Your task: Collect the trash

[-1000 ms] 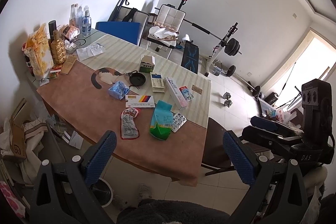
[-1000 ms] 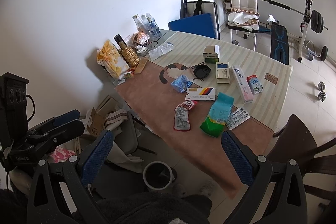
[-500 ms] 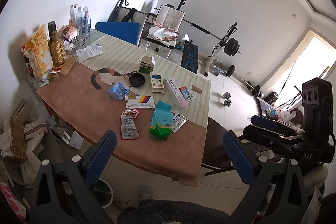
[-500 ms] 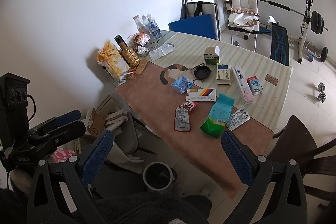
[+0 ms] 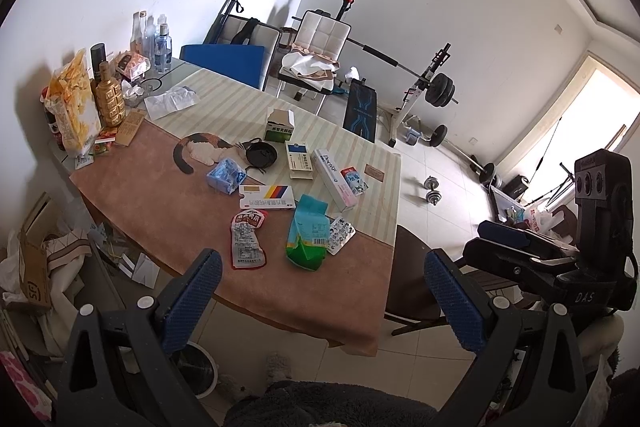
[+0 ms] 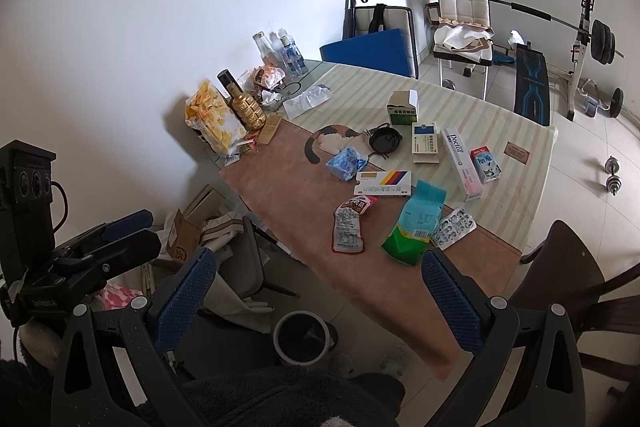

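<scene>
Bright daylight room, both fisheye views sharp w/ no motion blur. Light enters from a blown-out window (image 5: 592, 131) far ahead-right of the left gripper; glare washes the floor (image 5: 448, 187) near it. Soft shadows fall on the white wall (image 6: 140, 27) behind the bottles (image 6: 280, 47) and chairs. Strong barrel distortion: wall lines bow, corners go black. Lower edge near the gripper fingers (image 6: 182, 299) is dim.
</scene>
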Tool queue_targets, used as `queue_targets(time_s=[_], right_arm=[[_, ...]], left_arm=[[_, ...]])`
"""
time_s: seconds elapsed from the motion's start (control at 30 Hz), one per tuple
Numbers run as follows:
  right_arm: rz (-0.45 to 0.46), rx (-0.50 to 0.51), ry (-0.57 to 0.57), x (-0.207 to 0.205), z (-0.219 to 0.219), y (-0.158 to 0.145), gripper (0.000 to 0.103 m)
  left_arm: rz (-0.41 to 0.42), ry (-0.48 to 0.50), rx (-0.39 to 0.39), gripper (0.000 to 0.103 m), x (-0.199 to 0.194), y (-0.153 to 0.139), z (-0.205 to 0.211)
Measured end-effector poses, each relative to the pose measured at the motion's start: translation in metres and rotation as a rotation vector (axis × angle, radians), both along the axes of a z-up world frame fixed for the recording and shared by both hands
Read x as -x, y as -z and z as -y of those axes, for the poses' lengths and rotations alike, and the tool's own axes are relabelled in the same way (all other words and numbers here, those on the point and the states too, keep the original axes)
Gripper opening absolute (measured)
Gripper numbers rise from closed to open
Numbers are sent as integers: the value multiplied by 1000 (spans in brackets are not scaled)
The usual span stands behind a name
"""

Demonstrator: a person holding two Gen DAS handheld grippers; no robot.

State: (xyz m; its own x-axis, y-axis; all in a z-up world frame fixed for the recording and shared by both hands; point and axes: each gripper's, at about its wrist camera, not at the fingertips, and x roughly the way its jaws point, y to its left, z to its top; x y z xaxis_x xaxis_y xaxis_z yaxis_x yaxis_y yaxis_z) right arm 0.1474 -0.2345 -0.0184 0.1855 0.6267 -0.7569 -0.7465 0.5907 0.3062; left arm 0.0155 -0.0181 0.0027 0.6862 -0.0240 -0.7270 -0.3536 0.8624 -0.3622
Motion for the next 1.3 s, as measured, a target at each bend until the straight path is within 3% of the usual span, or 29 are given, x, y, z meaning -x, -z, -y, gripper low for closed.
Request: queue_targets(time_s=[0.9, 0.97, 1.1, 1.2, 1.3], right_arm=[[2, -5, 18, -4, 0, 0, 103], [-4, 1, 53, -10, -1, 2, 103], [19, 57, 174, -28, -7, 23, 103], [13, 159, 276, -56, -20, 66, 103], [-101, 274, 356, -89, -34, 121, 103]], left_arm=[[-6, -8, -13, 103, -1, 1, 2], [-31, -48, -61, 103, -5, 2, 1], [-133, -188, -286, 103, -22, 26, -6], [-229, -269, -384, 103, -43, 63, -16], [-351, -319, -411, 103, -64, 110, -33]])
